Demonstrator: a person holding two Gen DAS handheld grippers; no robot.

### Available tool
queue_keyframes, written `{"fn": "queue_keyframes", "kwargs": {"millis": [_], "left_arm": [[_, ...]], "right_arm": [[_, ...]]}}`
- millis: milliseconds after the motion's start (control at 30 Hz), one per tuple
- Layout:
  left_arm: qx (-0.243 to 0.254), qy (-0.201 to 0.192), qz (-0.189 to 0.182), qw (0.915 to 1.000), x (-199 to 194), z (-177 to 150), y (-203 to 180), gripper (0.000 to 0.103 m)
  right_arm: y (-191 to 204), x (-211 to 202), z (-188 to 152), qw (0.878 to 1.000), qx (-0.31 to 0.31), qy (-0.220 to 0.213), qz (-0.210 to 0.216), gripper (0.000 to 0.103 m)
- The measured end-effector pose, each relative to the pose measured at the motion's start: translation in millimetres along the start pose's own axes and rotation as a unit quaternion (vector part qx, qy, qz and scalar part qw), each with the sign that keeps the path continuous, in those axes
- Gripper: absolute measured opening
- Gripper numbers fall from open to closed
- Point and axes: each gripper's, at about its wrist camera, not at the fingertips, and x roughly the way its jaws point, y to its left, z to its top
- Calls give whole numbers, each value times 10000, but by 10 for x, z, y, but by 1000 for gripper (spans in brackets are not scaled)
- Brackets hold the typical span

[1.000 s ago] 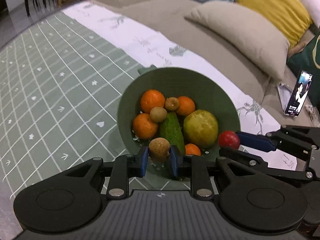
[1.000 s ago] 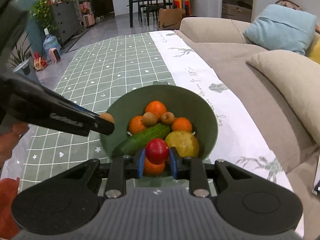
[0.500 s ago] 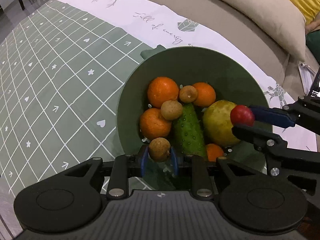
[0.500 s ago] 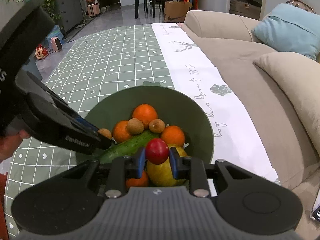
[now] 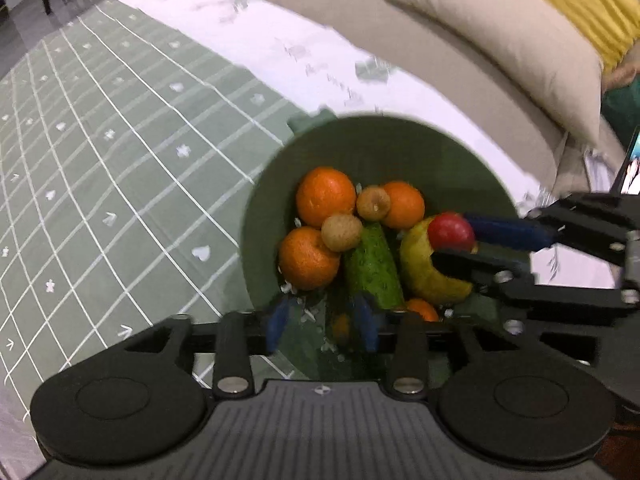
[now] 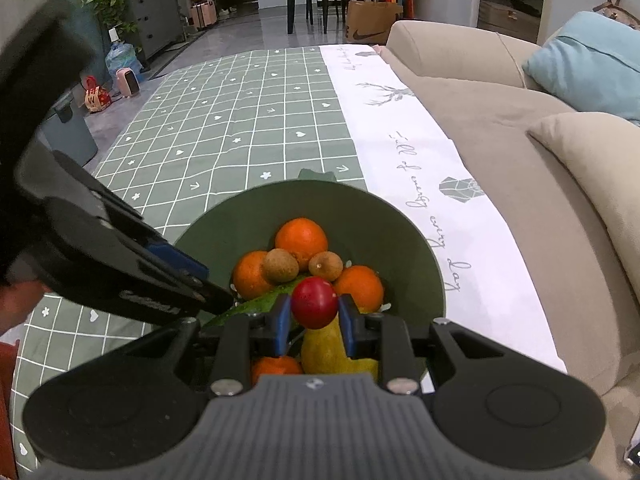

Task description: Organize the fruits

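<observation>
While bowl waits below, right tongs pinch red fruit.

Beige sofa, checked tablecloth, cushions

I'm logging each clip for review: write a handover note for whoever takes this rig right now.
Left claw: jaws just opened, nothing between them, low over the near side of the green bowl.
Right claw: shut on the small red fruit, held over the bowl.
In the bowl: oranges, small brown fruits, cucumber, a yellow-green fruit.
Done: the left has let go.
Left: release the red fruit into the bowl.
</observation>
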Motion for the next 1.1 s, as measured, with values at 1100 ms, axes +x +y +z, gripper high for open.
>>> {"fn": "queue_keyframes", "kwargs": {"millis": [1100], "left_arm": [[-608, -1021, 417, 9920, -700, -423, 180, 50]], "right_arm": [[164, 119, 203, 9985, -268, 411, -251, 53]]}}
